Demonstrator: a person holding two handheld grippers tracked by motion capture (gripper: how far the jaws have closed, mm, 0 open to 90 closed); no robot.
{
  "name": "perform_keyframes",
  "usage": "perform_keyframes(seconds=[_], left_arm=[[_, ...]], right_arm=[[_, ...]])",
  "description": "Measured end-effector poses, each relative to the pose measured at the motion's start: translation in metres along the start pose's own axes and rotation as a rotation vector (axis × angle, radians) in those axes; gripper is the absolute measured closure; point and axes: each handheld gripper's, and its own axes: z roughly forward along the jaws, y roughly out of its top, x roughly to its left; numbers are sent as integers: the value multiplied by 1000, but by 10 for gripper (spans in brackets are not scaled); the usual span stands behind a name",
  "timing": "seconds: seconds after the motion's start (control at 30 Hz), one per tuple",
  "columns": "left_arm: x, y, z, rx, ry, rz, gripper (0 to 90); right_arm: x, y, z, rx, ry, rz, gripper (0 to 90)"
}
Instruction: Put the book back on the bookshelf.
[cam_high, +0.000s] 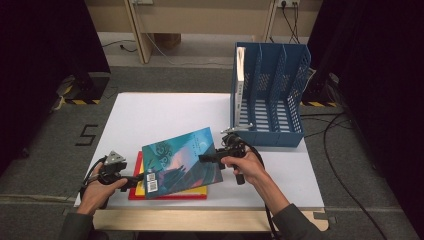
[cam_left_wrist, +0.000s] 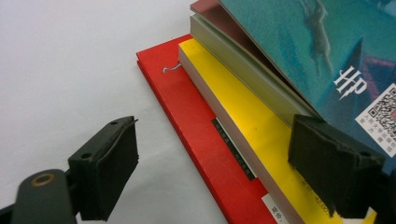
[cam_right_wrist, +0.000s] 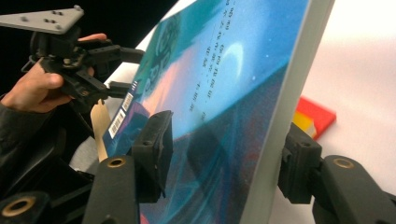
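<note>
The right gripper (cam_high: 212, 158) has its jaws clenched on the tilted teal paperback book (cam_high: 180, 162) – lifting its edge off the red-and-yellow book stack (cam_high: 167, 192) near the table's front – while the left gripper (cam_high: 136, 179), jaws released, steadies the stack – presumably to separate the book for the blue plastic file rack (cam_high: 270, 95).

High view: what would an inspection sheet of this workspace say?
Surface: white table top.
Job's things: teal book tilted up over a yellow book and a red book; blue file rack holds one white book upright.
Clutter: nothing seen.
Grippers: right hand-held gripper clamps the teal book's edge; left hand-held gripper open at the stack's corner.
Cables: black cable on the floor, right.
Surroundings: grey floor, dark curtains.
</note>
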Motion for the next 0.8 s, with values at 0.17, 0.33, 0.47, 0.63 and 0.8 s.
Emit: perform_keyframes(seconds=[0.17,0.33,0.47,0.63,0.8], left_arm=[[-6,1,1,-15,-29,25,206],[-12,2,3,-21,-23,53,206],[-14,2,4,-28,-19,59,198],[-13,3,7,-32,-12,54,157],[-19,5,10,-40,-17,71,140]], right_arm=[[20,27,-11,20,-46,-86,548],[37,41,-15,80,-99,-131,573],[41,46,-15,103,-122,-137,589],[43,48,-13,126,-156,-133,618],[54,59,-20,96,-166,-204,712]])
